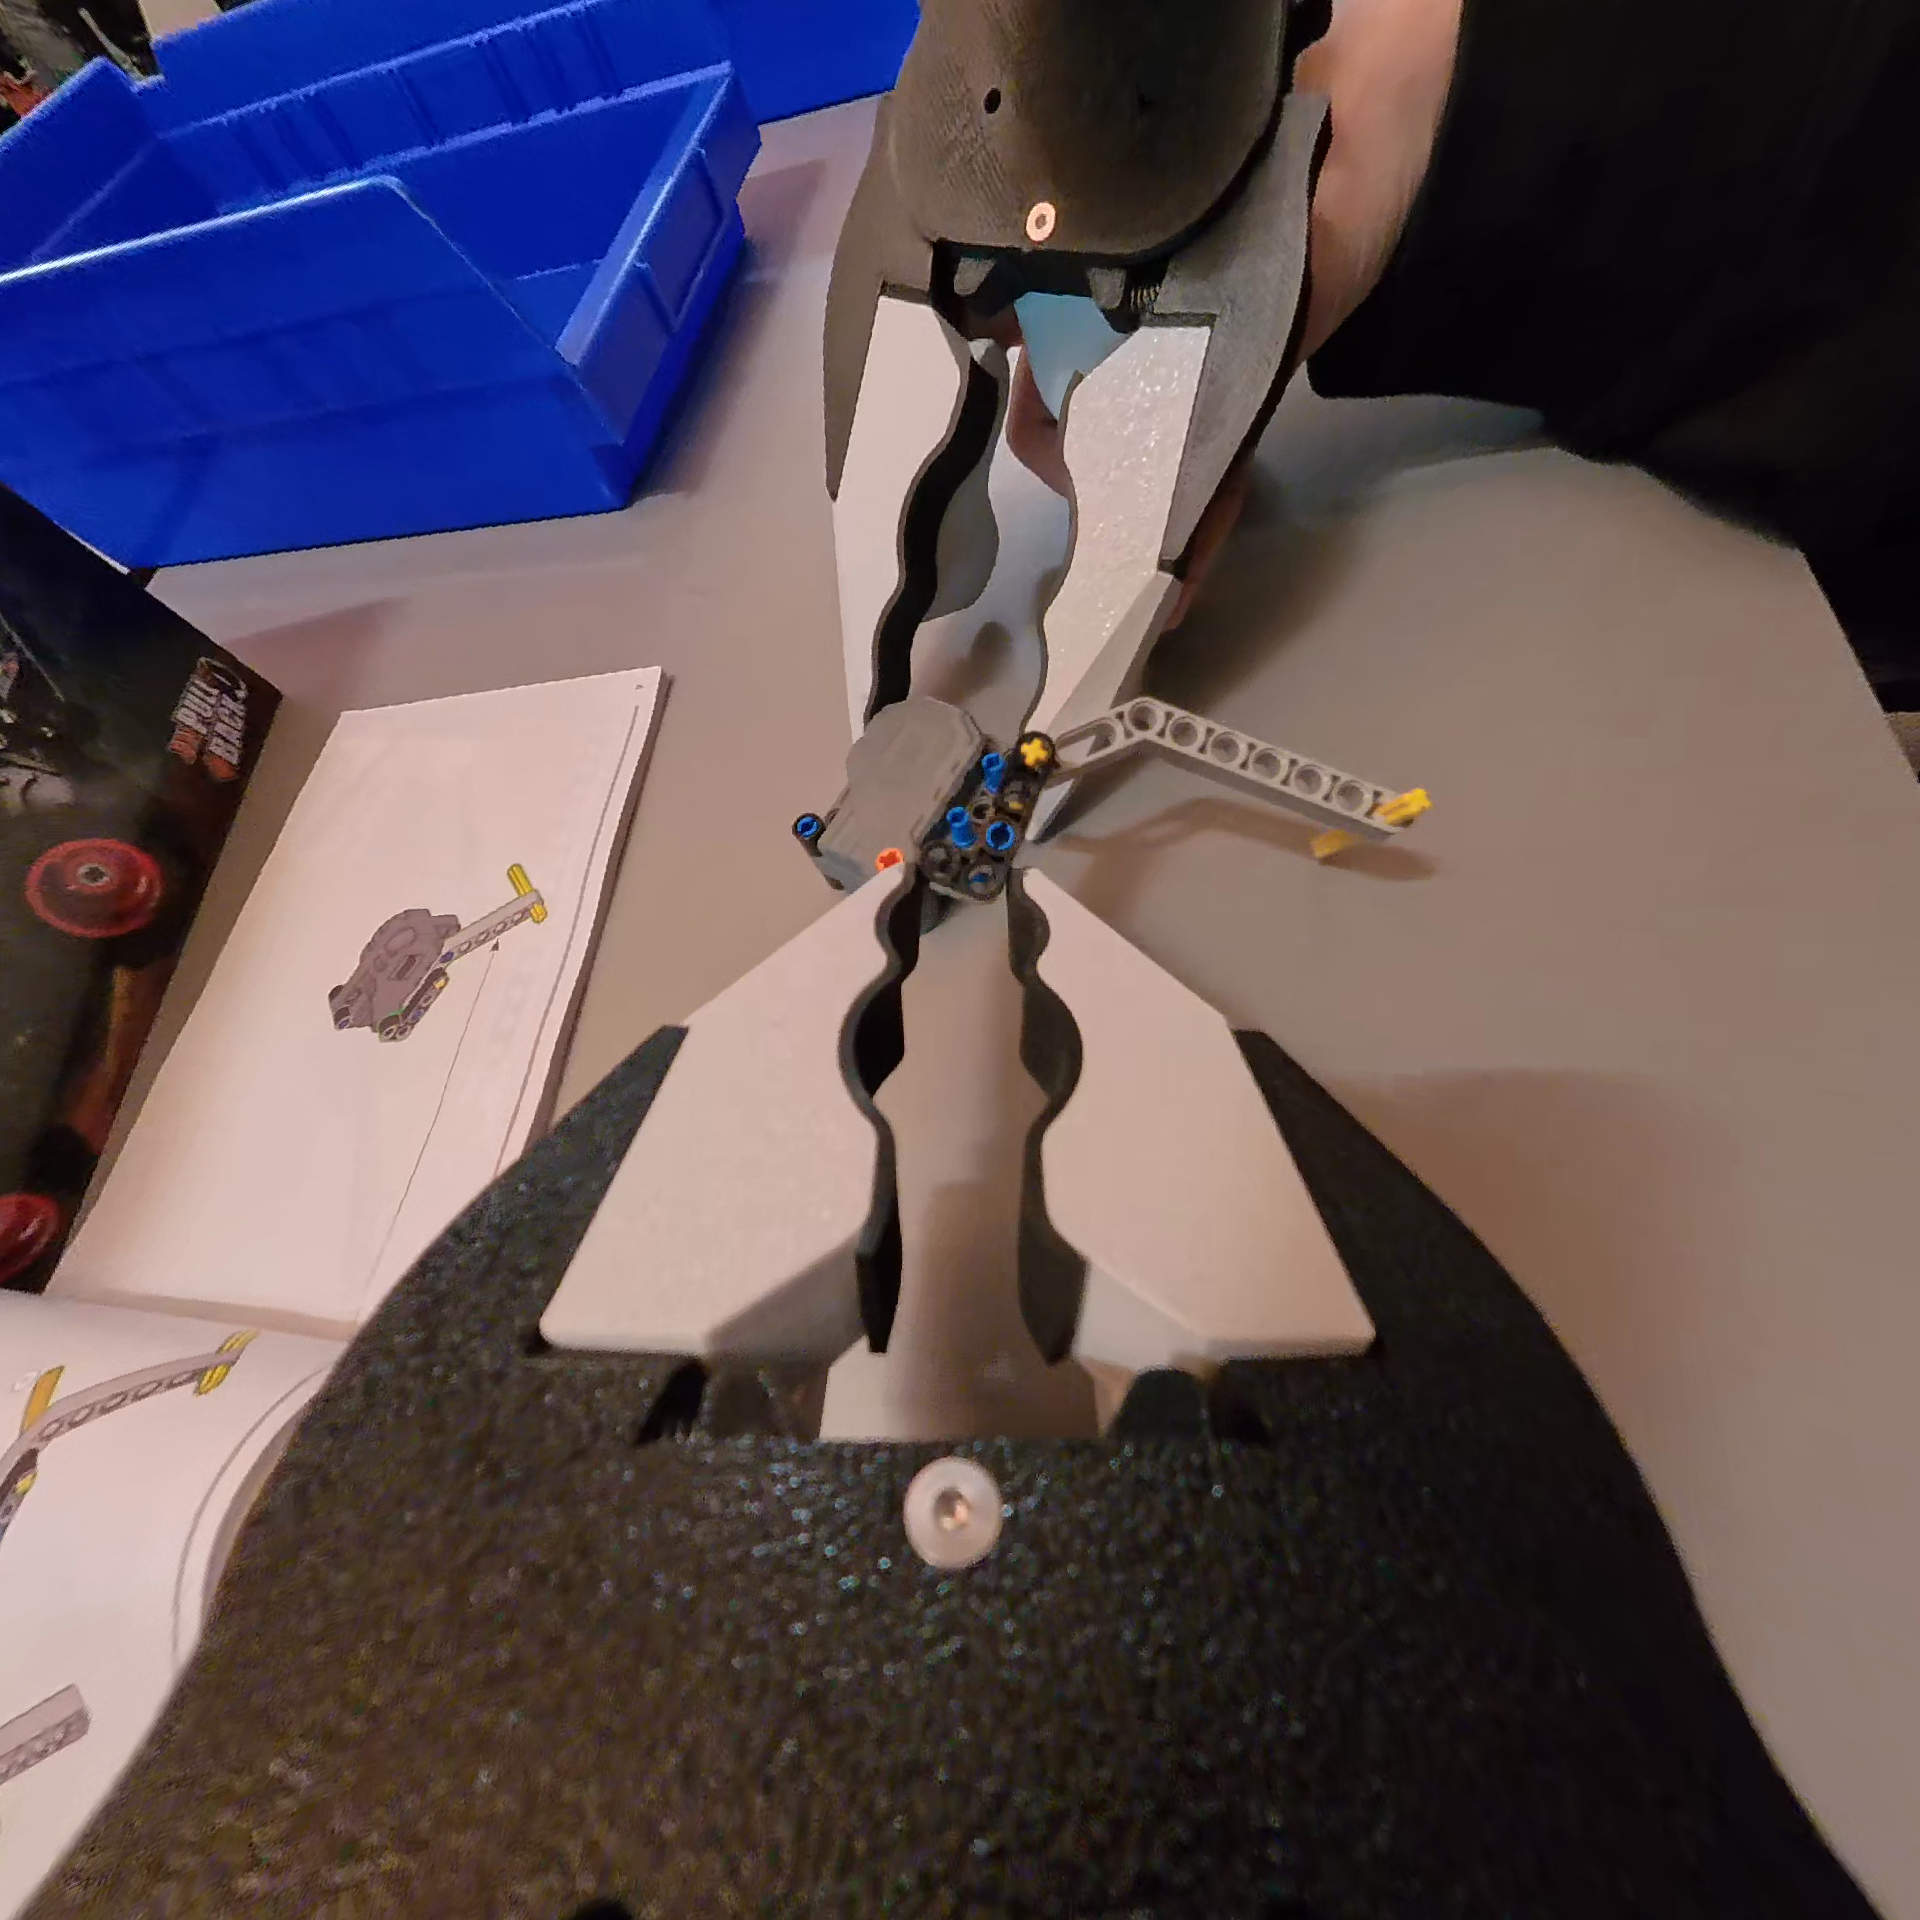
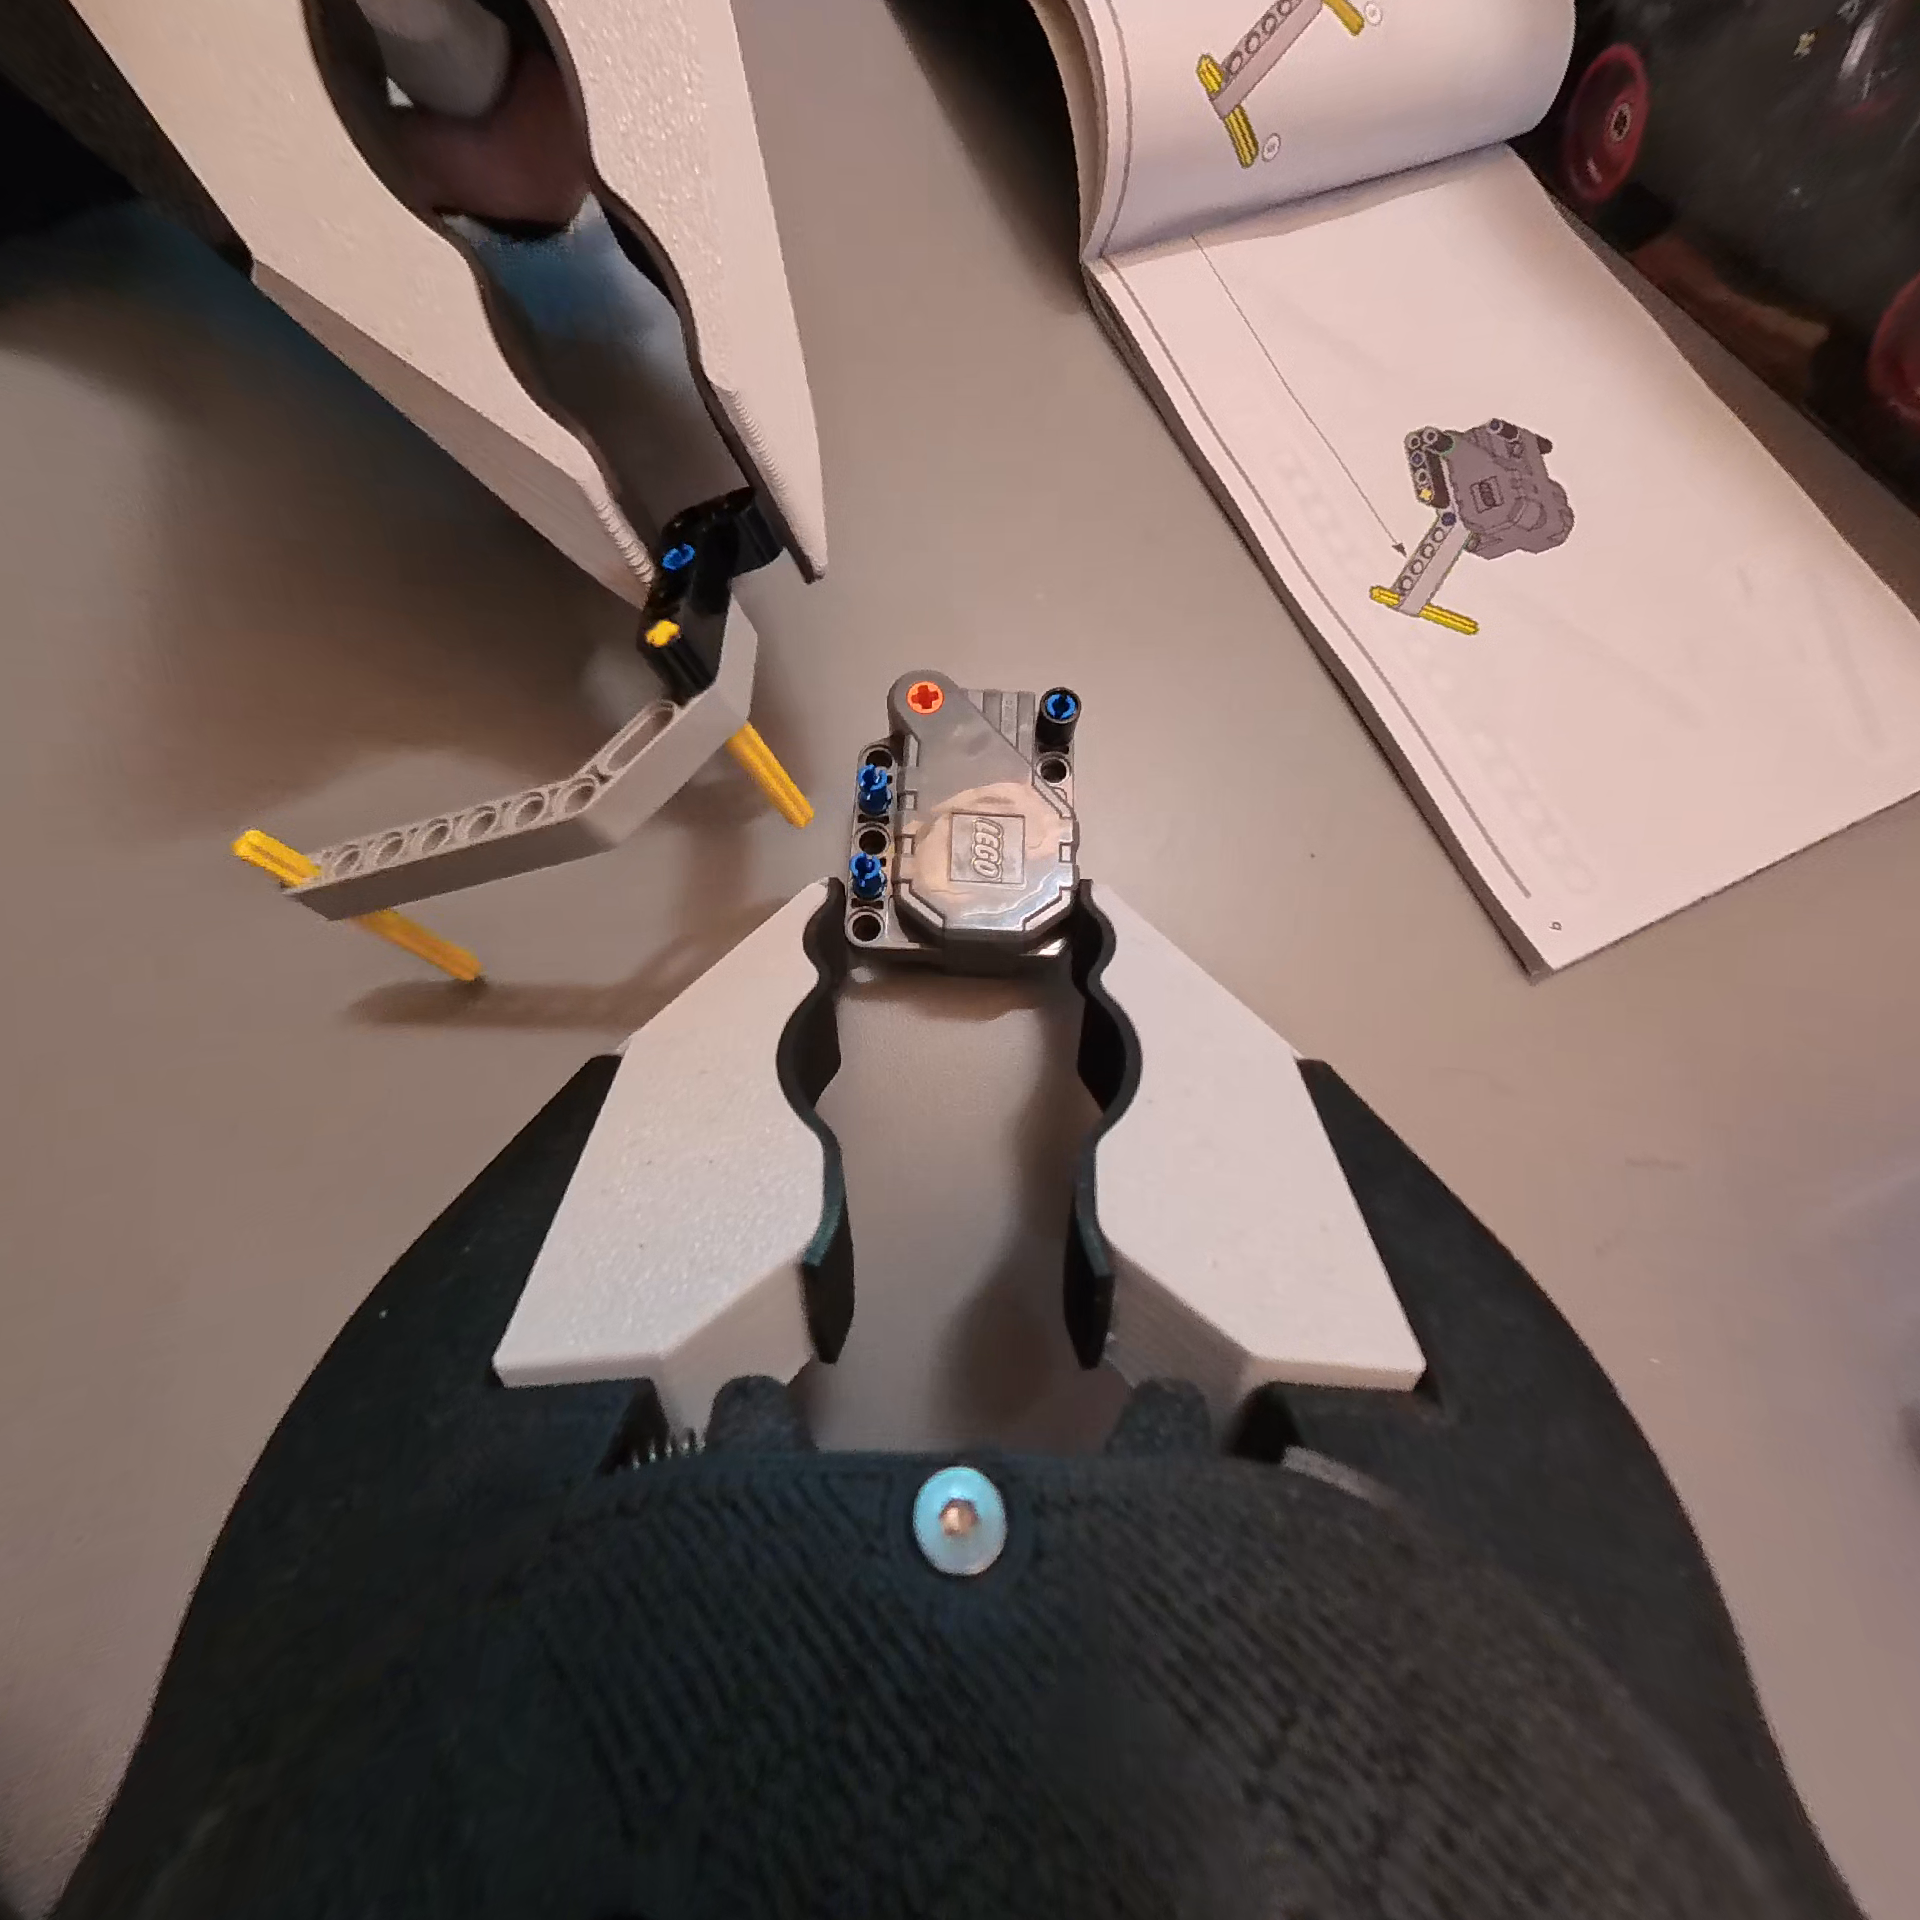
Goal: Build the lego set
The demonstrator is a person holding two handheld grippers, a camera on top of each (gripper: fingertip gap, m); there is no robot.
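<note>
A grey motor block [image 2: 982, 831] with an orange hub and blue pins is clamped in my right gripper [image 2: 956, 920]. My left gripper [image 1: 964, 883] is shut on a black connector [image 1: 977, 836] with blue pins. This connector is joined to a light grey angled beam [image 1: 1247, 769] that carries yellow axles. In the right wrist view the left gripper [image 2: 727, 561] holds that connector [image 2: 701, 592] and the beam [image 2: 499, 831] up and left of the motor, with a small gap between them. In the left wrist view the right gripper [image 1: 956, 738] reaches in from above, and the motor [image 1: 909, 784] sits right beside the connector.
An open instruction booklet [image 1: 364, 987] lies on the grey table [image 1: 1455, 1143] and also shows in the right wrist view [image 2: 1558, 520]. Blue bins [image 1: 364, 312] stand at the back left. A dark set box [image 1: 94, 883] lies left. A person's black sleeve [image 1: 1662, 260] is at the top right. About 6 centimeters separates my left fingertips from my right.
</note>
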